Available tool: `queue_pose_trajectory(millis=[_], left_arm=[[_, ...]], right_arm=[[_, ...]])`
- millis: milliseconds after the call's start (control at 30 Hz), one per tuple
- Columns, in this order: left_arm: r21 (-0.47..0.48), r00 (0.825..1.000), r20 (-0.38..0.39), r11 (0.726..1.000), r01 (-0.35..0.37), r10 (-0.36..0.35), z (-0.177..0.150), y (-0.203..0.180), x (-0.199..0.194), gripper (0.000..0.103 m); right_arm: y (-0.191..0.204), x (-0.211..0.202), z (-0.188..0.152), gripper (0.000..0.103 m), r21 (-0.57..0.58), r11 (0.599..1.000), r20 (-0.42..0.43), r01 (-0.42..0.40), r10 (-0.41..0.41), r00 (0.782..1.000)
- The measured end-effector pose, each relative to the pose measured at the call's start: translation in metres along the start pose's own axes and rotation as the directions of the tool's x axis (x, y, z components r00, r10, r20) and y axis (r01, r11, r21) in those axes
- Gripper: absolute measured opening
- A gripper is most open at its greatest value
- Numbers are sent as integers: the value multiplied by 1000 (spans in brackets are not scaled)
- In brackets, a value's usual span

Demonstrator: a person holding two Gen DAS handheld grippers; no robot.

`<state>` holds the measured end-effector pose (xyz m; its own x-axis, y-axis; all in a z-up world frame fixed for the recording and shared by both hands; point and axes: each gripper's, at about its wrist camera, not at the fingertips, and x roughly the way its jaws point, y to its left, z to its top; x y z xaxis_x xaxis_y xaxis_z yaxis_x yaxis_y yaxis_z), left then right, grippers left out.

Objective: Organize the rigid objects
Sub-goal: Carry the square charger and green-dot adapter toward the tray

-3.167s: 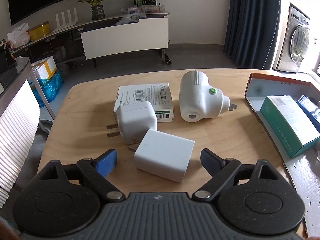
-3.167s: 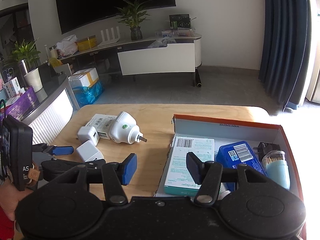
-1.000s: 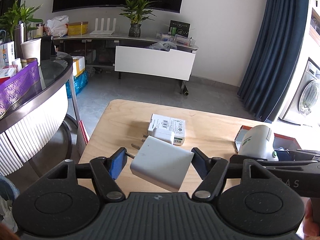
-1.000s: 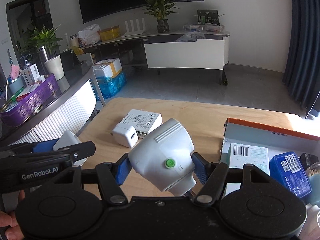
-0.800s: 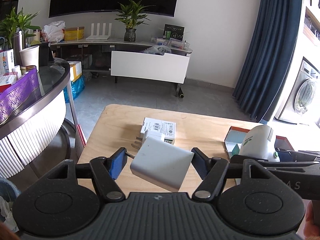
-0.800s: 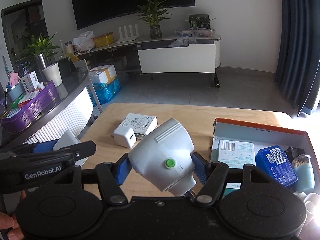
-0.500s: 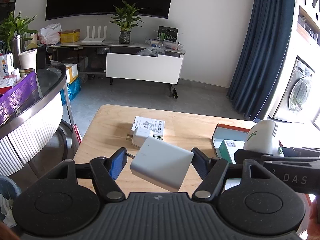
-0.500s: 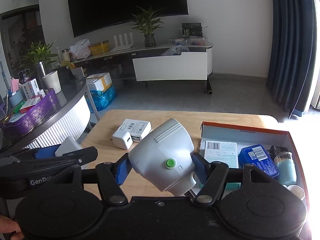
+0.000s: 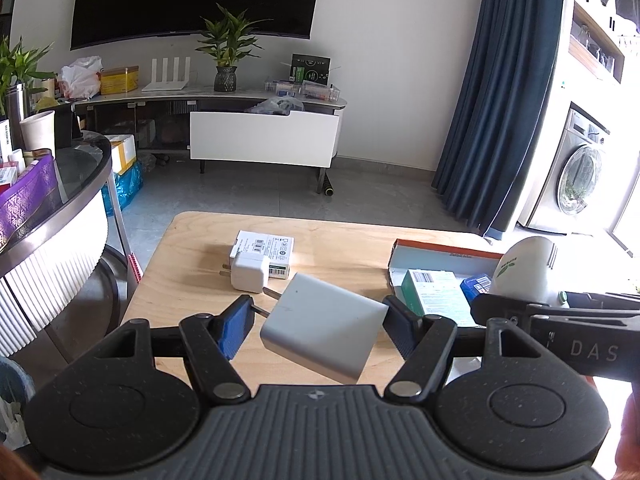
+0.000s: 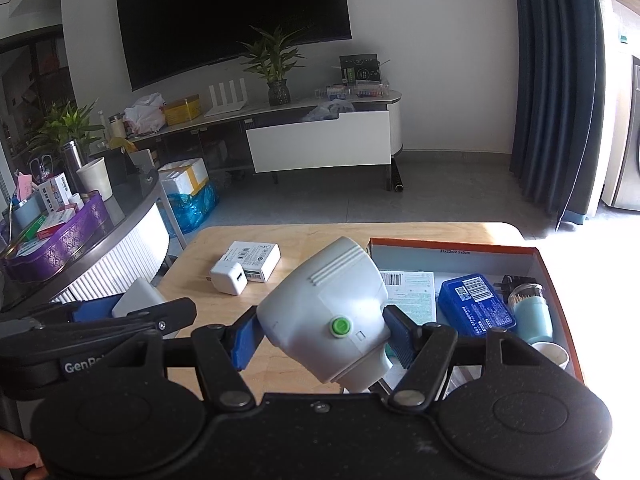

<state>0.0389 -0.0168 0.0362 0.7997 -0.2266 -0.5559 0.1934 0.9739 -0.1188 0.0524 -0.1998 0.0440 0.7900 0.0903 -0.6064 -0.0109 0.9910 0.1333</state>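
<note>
Above the table (image 9: 192,264), "DAS" right gripper (image 10: 322,336) jaws clamp the plug-in device (image 10: 328,312); "GenRo…" left gripper (image 9: 318,326) jaws clamp the charger (image 9: 324,330).

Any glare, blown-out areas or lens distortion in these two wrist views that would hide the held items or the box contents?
Left wrist view: sunlight blows out the right edge beside the rounded white plug; the square adapter is sharp. Right wrist view: glare washes the table past the orange box, whose contents stay readable. Both views: fisheye bends the curtains and walls.
</note>
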Motion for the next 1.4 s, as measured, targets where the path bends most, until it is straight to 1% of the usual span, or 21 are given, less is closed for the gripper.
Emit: queue_pose_trajectory(millis=[667, 700, 733, 767, 867, 933, 967, 1033, 1067, 1100, 1133, 1167, 1200, 1233, 1267, 1300, 1333, 1367, 1400], left_arm=[[63, 998, -12, 996, 70, -69, -8, -36, -7, 71], [66, 997, -13, 995, 72, -71, -8, -37, -7, 68], [70, 997, -7, 995, 72, -72, -9, -40, -9, 50], [72, 997, -8, 994, 76, -76, -8, -41, -9, 47], [78, 995, 5, 992, 100, -101, -7, -45, -8, 47], [83, 993, -6, 990, 116, -116, -8, -46, -3, 45], [83, 994, -8, 990, 113, -113, -10, -44, 0, 45], [92, 996, -23, 992, 87, -85, -15, -33, 6, 45], [60, 995, -41, 994, 90, -87, -17, -23, 8, 45], [30, 994, -54, 995, 98, -96, -19, -15, 11, 46], [17, 993, -68, 995, 102, -100, -21, -12, 14, 53], [21, 992, -78, 994, 103, -101, -24, -13, 17, 57], [34, 991, -78, 994, 108, -105, -26, -17, 19, 65], [57, 989, -83, 991, 123, -118, -29, -24, 21, 70], [73, 986, -94, 987, 145, -138, -32, -31, 24, 72], [88, 982, -106, 982, 168, -159, -35, -38, 28, 78], [115, 979, -116, 977, 178, -165, -39, -47, 34, 88], [149, 980, -119, 973, 175, -158, -42, -55, 40, 92], [177, 981, -117, 969, 174, -155, -45, -61, 45, 92]], right_arm=[[-30, -32, -6, 79, 47, 998, 31, 44, -45, 998], [-31, -33, -6, 79, 48, 998, 32, 46, -48, 998], [-32, -35, -6, 79, 51, 998, 35, 48, -50, 998], [-34, -37, -6, 79, 54, 997, 38, 51, -53, 998], [-38, -39, -7, 79, 59, 997, 39, 54, -57, 998], [-40, -39, -8, 79, 65, 996, 34, 60, -62, 997], [-42, -40, -8, 79, 68, 996, 33, 65, -68, 997], [-48, -45, -11, 79, 76, 994, 38, 76, -79, 996], [-53, -47, -13, 79, 85, 993, 42, 83, -87, 995], [-58, -49, -15, 79, 95, 992, 44, 89, -93, 995], [-63, -49, -17, 79, 108, 990, 42, 94, -99, 994], [-68, -48, -19, 79, 123, 987, 36, 102, -107, 994], [-72, -46, -21, 79, 135, 985, 28, 108, -112, 993], [-76, -44, -23, 79, 144, 983, 20, 111, -115, 993], [-78, -42, -25, 79, 151, 982, 13, 114, -117, 993], [-80, -41, -26, 79, 155, 981, 7, 117, -119, 993], [-82, -40, -27, 79, 157, 981, 3, 117, -119, 993], [-84, -40, -28, 79, 161, 980, 2, 117, -119, 993], [-86, -40, -29, 79, 163, 980, 2, 118, -119, 993]])
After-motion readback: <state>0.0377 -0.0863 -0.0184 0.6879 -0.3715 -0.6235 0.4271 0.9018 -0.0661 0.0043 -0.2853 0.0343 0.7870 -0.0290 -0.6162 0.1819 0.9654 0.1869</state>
